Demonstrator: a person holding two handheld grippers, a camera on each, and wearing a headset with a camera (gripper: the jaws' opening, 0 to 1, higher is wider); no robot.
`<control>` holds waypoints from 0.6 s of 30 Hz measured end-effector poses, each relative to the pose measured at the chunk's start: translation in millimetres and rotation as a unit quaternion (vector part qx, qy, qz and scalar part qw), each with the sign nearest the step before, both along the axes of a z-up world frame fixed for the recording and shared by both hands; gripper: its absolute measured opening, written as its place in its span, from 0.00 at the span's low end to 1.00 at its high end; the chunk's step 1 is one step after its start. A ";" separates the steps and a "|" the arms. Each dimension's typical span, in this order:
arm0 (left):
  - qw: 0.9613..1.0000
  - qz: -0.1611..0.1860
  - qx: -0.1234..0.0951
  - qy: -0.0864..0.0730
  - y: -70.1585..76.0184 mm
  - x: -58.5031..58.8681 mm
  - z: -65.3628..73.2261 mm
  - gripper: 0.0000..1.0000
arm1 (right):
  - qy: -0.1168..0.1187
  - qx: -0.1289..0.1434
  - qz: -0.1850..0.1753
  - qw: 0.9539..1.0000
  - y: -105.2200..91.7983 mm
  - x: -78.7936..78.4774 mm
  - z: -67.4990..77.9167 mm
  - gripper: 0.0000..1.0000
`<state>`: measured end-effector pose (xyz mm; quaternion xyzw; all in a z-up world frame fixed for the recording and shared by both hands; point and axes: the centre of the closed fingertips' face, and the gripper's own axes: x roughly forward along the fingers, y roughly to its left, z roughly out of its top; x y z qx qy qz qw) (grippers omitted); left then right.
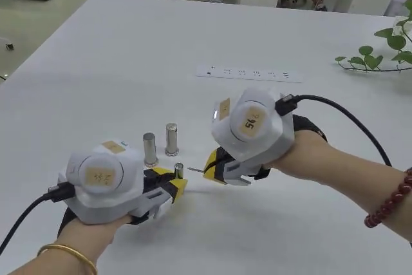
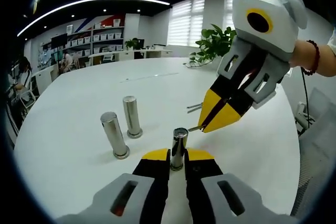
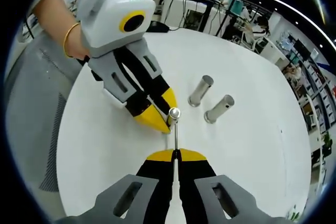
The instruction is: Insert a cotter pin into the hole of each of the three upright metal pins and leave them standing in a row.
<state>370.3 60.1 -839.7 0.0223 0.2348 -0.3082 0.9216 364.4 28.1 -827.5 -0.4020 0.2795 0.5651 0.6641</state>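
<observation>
**Held pin.** The nearest metal pin [image 2: 179,142] stands upright on the white table [image 1: 290,43], directly between the jaws of the left gripper [image 2: 177,156]. The jaws are closed onto the lower shaft from both sides. The pin's head stands clear above the yellow tips.

**Opposing claw.** The right gripper [image 2: 212,121] faces the left gripper across the pin, with its tips angled down toward the pin's head. Its jaws are pressed all but together and pinch a thin cotter pin [image 3: 175,134], which projects forward from the tips. In the right gripper view, the free end of the cotter pin meets the metal pin just under its head. Whether it has entered the hole cannot be told.

**Remaining items.** The second metal pin [image 1: 149,149] and the third metal pin [image 1: 171,140] stand upright, just beside each other. Both are beyond the held pin and apart from both grippers.

**Background.** A white power strip [image 1: 249,74] lies farther back on the table, well apart from the work.
</observation>
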 end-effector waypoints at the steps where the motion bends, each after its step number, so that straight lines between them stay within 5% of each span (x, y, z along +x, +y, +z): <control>1: 1.000 -0.002 0.001 -0.001 -0.6 -0.2 -0.1 0.08 | 0.000 0.001 0.001 1.000 0.7 0.3 0.1 0.03; 18: 1.000 -0.006 0.006 -0.009 -0.8 0.3 -0.8 0.08 | -0.014 -0.012 0.026 1.000 8.9 -0.8 3.0 0.03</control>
